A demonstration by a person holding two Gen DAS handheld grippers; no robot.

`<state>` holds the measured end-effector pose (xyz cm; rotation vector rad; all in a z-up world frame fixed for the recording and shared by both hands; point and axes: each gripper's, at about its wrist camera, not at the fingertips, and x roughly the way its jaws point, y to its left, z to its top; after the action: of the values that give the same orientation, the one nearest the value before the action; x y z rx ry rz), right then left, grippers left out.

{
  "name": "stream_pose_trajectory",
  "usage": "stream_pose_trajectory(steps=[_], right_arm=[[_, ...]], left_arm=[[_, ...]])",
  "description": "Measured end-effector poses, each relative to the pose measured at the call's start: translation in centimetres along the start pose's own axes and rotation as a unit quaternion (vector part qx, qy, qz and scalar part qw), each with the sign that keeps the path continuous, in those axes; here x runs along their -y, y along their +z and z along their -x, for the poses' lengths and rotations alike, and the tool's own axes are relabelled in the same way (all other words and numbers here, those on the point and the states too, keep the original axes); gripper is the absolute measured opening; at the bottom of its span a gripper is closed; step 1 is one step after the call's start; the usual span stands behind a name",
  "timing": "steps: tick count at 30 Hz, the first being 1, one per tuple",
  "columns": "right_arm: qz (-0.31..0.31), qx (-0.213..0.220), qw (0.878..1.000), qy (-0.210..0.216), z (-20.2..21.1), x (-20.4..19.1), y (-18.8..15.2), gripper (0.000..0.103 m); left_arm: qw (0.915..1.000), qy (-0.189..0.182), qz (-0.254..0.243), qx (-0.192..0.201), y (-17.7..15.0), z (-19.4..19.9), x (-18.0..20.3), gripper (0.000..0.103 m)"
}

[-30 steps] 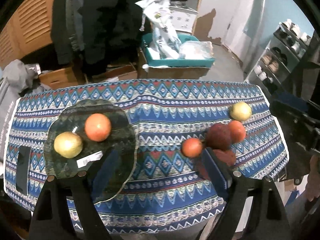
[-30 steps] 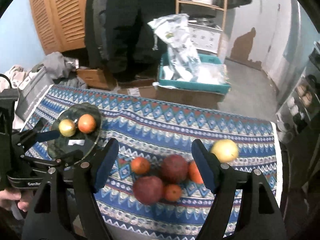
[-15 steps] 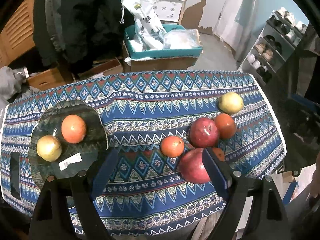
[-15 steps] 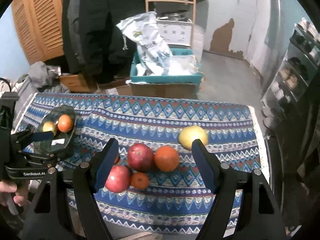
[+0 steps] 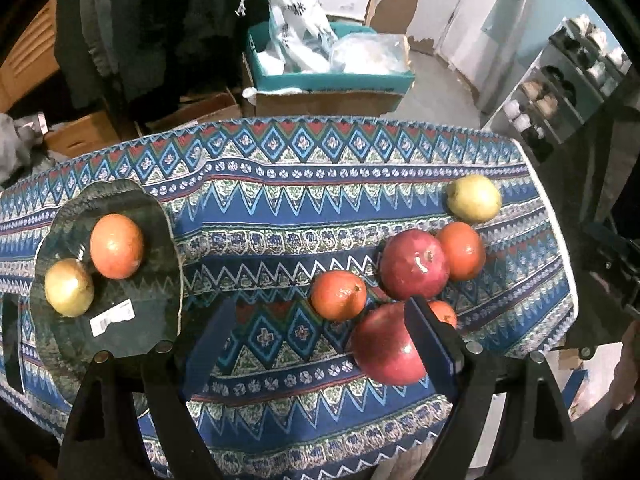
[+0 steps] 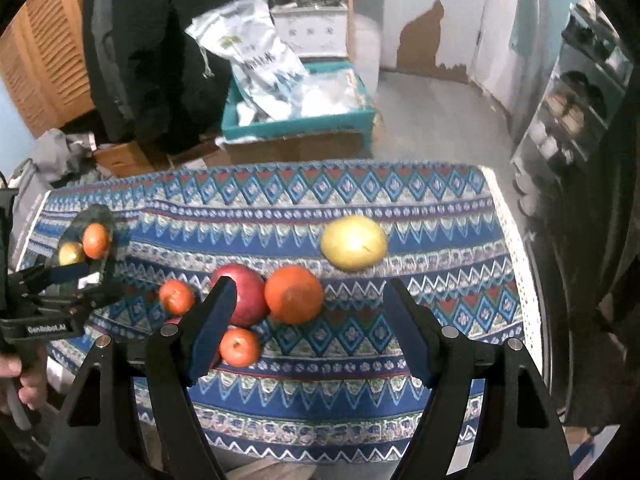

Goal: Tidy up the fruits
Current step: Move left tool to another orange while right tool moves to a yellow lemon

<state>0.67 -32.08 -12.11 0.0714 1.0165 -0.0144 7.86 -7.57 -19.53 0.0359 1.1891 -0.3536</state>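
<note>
A dark glass plate [image 5: 132, 320] at the table's left holds an orange [image 5: 116, 246] and a yellow apple [image 5: 69, 288]. At the right lies a cluster: two red apples [image 5: 414, 264] [image 5: 386, 346], a small orange [image 5: 338, 295], a bigger orange [image 5: 462, 251], a tiny orange [image 5: 442, 312] and a yellow pear-like fruit [image 5: 474, 199]. My left gripper [image 5: 320, 344] hangs open above the cloth, its right finger in front of the near red apple. My right gripper [image 6: 308, 328] is open over the big orange [image 6: 294, 294] and the tiny orange [image 6: 239, 347]; nothing is held.
A patterned blue cloth [image 5: 320, 200] covers the table. Behind it stand a teal box [image 5: 320, 76] with plastic bags, cardboard boxes and hanging dark clothes. A shoe rack [image 5: 560, 92] is at the right. A dark phone-like slab [image 5: 12, 344] lies left of the plate.
Both grippers have moved right and lower toward the fruit cluster, which looks larger now. The plate has slid toward the left of both views. Jaws stayed open.
</note>
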Motion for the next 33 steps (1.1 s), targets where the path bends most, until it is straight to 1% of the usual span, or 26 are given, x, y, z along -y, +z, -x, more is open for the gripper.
stream_pose_trajectory(steps=[2,6,9,16,19,22,23,25,28,29,30,31,32,33], right_arm=[[-0.004,-0.01,1.0,-0.005,-0.9,0.4,-0.3,0.076],[-0.013,-0.036,0.999,-0.011,-2.8,1.4,-1.0,0.076],[-0.018,-0.047,0.999,-0.012,-3.6,1.9,-1.4,0.076],[-0.028,-0.066,0.997,-0.013,-5.3,2.7,-2.1,0.076],[-0.029,-0.07,0.997,-0.013,-5.7,2.7,-2.1,0.076],[-0.032,-0.072,0.997,-0.012,-6.0,2.9,-2.1,0.076],[-0.033,-0.072,0.997,-0.012,-6.2,3.0,-2.0,0.076],[-0.034,-0.074,0.997,-0.012,-6.5,3.1,-2.0,0.076],[-0.038,-0.076,0.996,-0.013,-6.8,3.3,-1.9,0.076],[-0.04,-0.077,0.996,-0.012,-7.0,3.4,-1.9,0.076],[-0.041,-0.079,0.996,-0.012,-7.1,3.4,-1.9,0.076],[-0.042,-0.08,0.996,-0.012,-7.3,3.5,-1.8,0.076],[-0.043,-0.081,0.996,-0.012,-7.4,3.6,-1.8,0.076],[-0.044,-0.082,0.996,-0.011,-7.5,3.6,-1.8,0.076]], left_arm=[[1.0,0.004,-0.004,-0.008,0.0,-1.0,0.3,0.087],[0.9997,0.0,-0.002,-0.025,0.1,-2.8,0.3,0.087],[0.9993,0.004,-0.003,-0.037,0.1,-4.3,0.3,0.087],[0.9985,0.005,-0.008,-0.054,0.3,-6.4,0.5,0.087],[0.9982,0.008,-0.011,-0.059,0.5,-7.2,0.6,0.087],[0.9977,0.003,-0.007,-0.068,0.6,-8.1,0.6,0.087],[0.9975,0.002,-0.006,-0.071,0.7,-8.3,0.6,0.085],[0.9968,0.001,-0.005,-0.08,0.7,-8.9,0.6,0.079],[0.9954,-0.004,-0.005,-0.096,0.6,-9.8,0.6,0.073],[0.9959,-0.004,-0.007,-0.09,0.6,-9.7,0.7,0.073],[0.996,-0.005,-0.009,-0.089,0.6,-9.8,0.9,0.068],[0.9955,-0.01,-0.011,-0.093,0.7,-10.0,1.0,0.06],[0.9953,-0.014,-0.012,-0.095,0.6,-10.0,1.0,0.059],[0.9953,-0.018,-0.014,-0.094,0.6,-10.0,1.1,0.052]])
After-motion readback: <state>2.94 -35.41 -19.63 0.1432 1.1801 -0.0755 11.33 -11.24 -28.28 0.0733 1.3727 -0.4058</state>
